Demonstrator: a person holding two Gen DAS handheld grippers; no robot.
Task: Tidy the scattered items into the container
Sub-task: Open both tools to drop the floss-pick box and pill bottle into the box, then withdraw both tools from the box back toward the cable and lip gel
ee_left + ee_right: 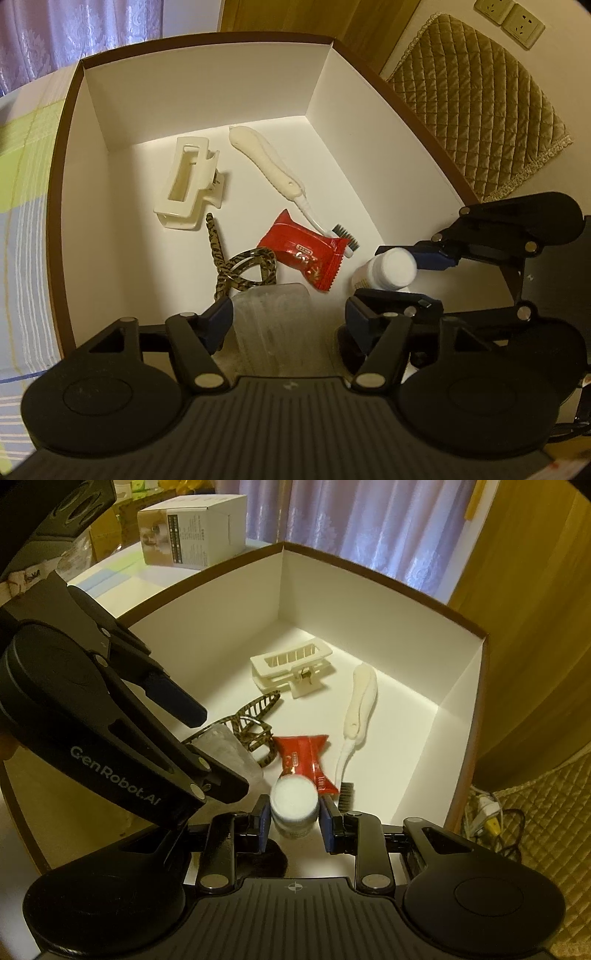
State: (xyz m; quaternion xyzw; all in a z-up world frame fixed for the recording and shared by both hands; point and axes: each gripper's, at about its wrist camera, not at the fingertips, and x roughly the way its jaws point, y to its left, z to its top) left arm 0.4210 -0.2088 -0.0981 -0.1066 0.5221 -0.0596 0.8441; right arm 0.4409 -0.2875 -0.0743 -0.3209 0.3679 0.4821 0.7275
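A brown-rimmed box (203, 92) (369, 609) with white walls holds a cream claw clip (188, 181) (291, 664), a white brush (266, 162) (360, 698), a red sachet (306, 254) (303, 757) and a leopard-print hair clip (240, 266) (258, 716). My left gripper (288, 317) (210, 738) is open over the box's near side. A clear plastic case (273, 321) (229, 749) lies between its spread fingers, apart from both. My right gripper (295, 821) (410, 277) is shut on a white-capped bottle (293, 805) (391, 269) just above the box floor.
A checked cloth (22, 184) covers the surface left of the box. A quilted brown cushion (480, 110) and wall sockets (509, 18) lie beyond its right wall. A white carton (192, 531) stands behind the box, and cables (487, 812) trail at the right.
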